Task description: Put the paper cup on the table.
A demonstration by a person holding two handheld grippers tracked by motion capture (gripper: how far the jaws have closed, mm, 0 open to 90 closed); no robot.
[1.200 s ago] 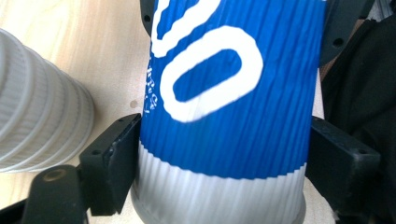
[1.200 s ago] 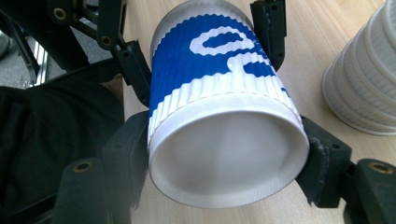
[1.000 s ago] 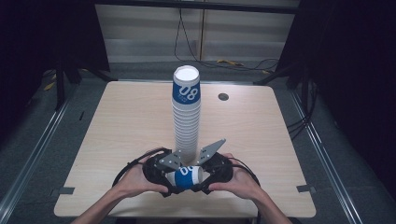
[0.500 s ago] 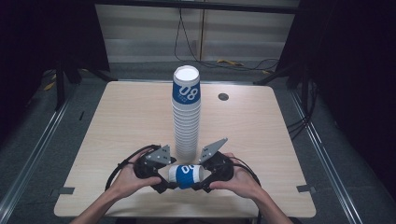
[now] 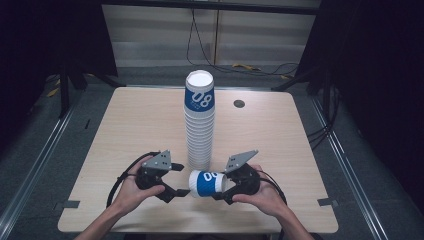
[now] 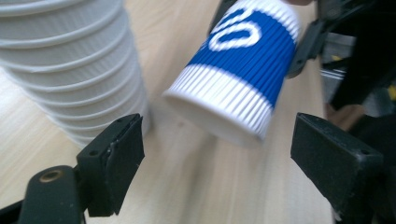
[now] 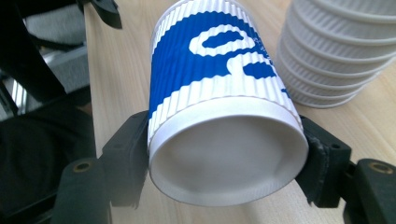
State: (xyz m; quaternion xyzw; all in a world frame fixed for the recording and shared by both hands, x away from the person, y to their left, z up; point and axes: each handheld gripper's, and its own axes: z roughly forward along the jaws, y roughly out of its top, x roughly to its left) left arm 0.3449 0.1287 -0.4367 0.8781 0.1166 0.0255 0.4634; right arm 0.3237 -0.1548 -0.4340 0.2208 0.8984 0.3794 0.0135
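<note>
A tall stack of upside-down white ribbed paper cups [image 5: 199, 125] stands mid-table, its top cup banded blue. One blue-and-white cup [image 5: 207, 183] lies sideways just above the table in front of the stack. My right gripper [image 5: 222, 185] is shut on its base end; in the right gripper view the jaws of this gripper [image 7: 226, 140] clamp both sides of the cup [image 7: 219, 70], with the stack [image 7: 336, 56] to the right. My left gripper [image 5: 178, 180] stands open just left of the cup. In the left gripper view the cup [image 6: 243, 70] hangs beyond that gripper's [image 6: 215, 135] spread jaws, beside the stack [image 6: 70, 60].
A small dark round grommet [image 5: 239, 103] sits in the tabletop at the back right. The table's front edge [image 5: 200, 231] runs just below both hands. Cables trail from each gripper, and dark floor with rails surrounds the table.
My left gripper has drawn back to the left, away from the sideways cup, leaving a gap. The right gripper still holds the cup in about the same place.
</note>
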